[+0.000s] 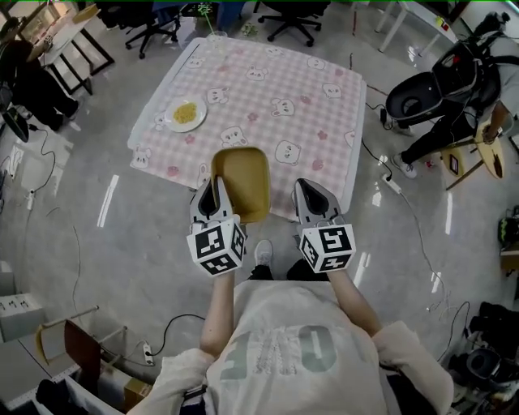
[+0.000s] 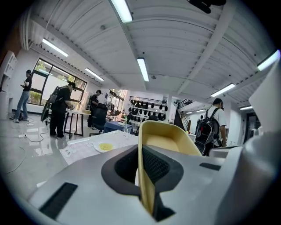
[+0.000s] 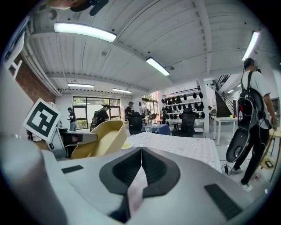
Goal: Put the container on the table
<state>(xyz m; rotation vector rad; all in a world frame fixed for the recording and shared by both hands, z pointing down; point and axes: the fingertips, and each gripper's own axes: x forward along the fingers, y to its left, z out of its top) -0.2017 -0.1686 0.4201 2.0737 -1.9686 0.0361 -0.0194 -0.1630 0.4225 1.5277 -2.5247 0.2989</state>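
Observation:
The container [image 1: 242, 182] is a mustard-yellow rectangular tub, held in the air just short of the table's near edge. My left gripper [image 1: 212, 188] is shut on its left rim; in the left gripper view the rim [image 2: 145, 176] runs edge-on between the closed jaws of that gripper [image 2: 141, 151]. My right gripper [image 1: 309, 190] hangs beside the tub's right side, apart from it, jaws shut with nothing in them [image 3: 140, 153]. From the right gripper view the tub [image 3: 99, 138] shows at the left. The table [image 1: 276, 89] wears a pink checked cloth.
A white plate of yellow food [image 1: 185, 113] lies on the cloth's left part, and a glass [image 1: 217, 37] stands at its far edge. A person with a backpack [image 1: 454, 89] stands to the right. Office chairs [image 1: 292, 20] stand beyond, and cables [image 1: 49, 162] cross the floor.

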